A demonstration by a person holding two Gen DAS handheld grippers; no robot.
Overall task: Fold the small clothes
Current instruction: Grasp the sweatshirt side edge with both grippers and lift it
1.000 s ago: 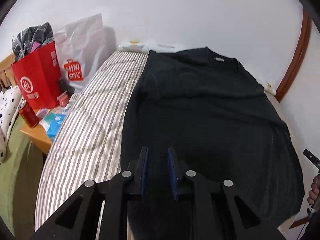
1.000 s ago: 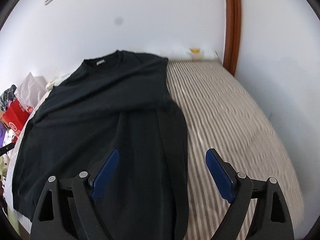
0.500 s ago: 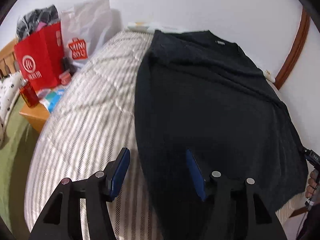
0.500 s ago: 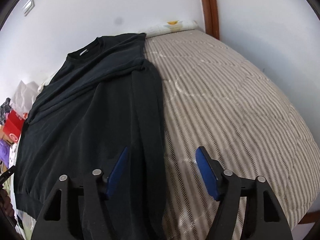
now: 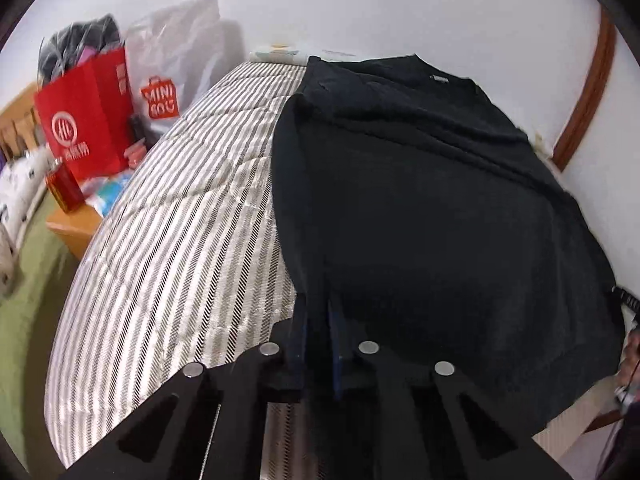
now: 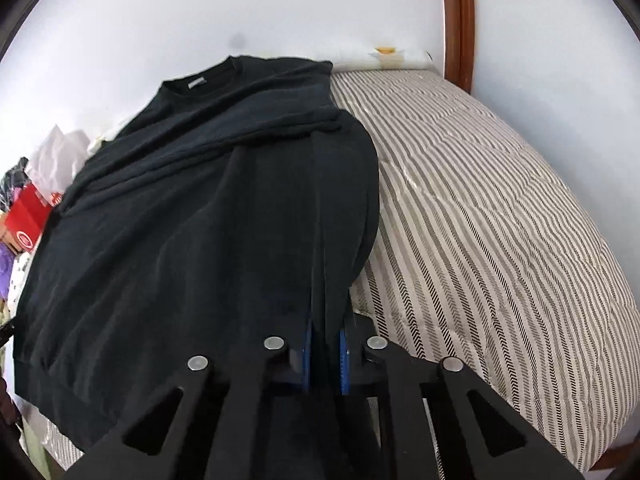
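A black sweatshirt (image 5: pixel 432 200) lies on a striped bed (image 5: pixel 172 248), collar toward the far wall, both sleeves folded in over the body. My left gripper (image 5: pixel 319 320) is shut on the sweatshirt's left edge near the hem, cloth pinched between the blue pads. In the right wrist view the same sweatshirt (image 6: pixel 192 220) fills the left half, and my right gripper (image 6: pixel 326 344) is shut on its right edge, where the folded sleeve hangs down. The fingertips of both grippers are buried in dark cloth.
A red paper bag (image 5: pixel 86 120) and a white plastic bag (image 5: pixel 172 72) stand left of the bed by a wooden nightstand (image 5: pixel 74 228) with a red can (image 5: pixel 64 188). Bare striped mattress (image 6: pixel 500 220) stretches right. A hand (image 5: pixel 630 356) shows at the right edge.
Both grippers sank toward the bed and closed from open onto the sweatshirt's side edges. The left one had opened from shut half a second before.
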